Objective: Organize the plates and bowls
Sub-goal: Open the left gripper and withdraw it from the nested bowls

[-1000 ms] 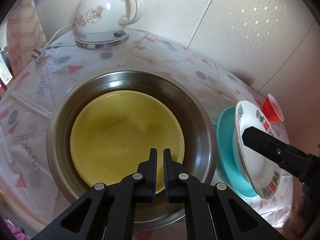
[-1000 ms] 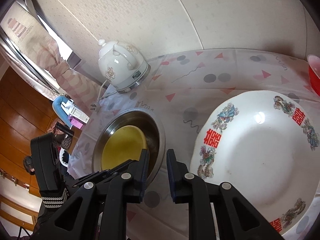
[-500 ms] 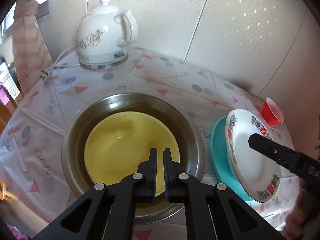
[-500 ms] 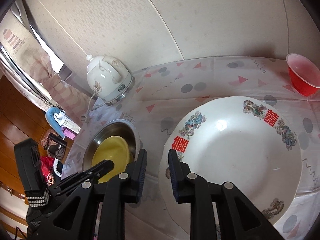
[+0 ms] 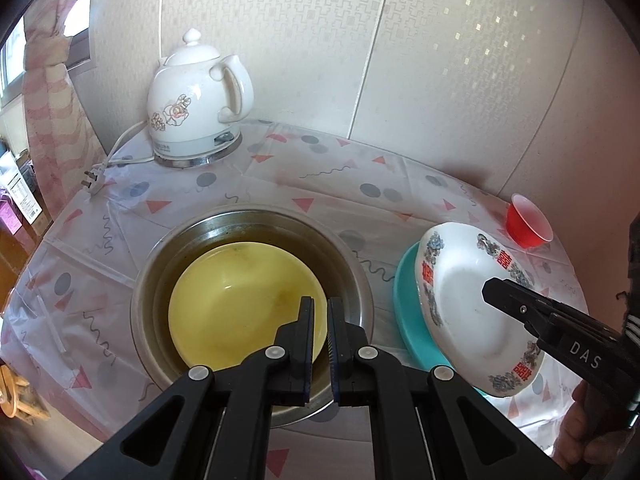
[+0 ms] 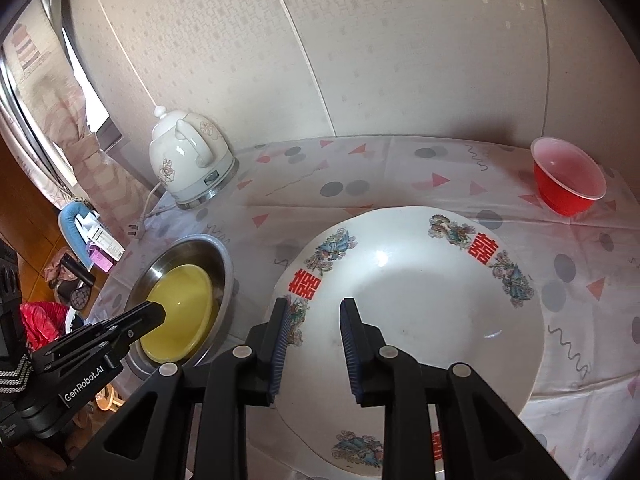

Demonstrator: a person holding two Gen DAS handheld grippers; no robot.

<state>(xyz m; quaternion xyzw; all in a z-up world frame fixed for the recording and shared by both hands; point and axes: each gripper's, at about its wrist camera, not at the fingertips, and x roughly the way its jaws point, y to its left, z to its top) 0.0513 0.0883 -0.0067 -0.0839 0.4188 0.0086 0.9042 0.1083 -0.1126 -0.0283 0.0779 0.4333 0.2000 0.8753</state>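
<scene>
Teal plate [image 5: 408,320] mostly under white plate [image 5: 472,312]

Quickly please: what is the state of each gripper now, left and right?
Left gripper: shut, holding nothing, above the yellow bowl.
Right gripper: jaws opening, gripping nothing, over the white plate.

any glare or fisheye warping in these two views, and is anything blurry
Left wrist view: strong fisheye bend, black vignette at the corners, sunlit sparkle on the wall, kettle sharp. Right wrist view: the same curving, small glare spots on the white plate, a soft shadow beside the red cup, the room at far left dim and soft.
</scene>
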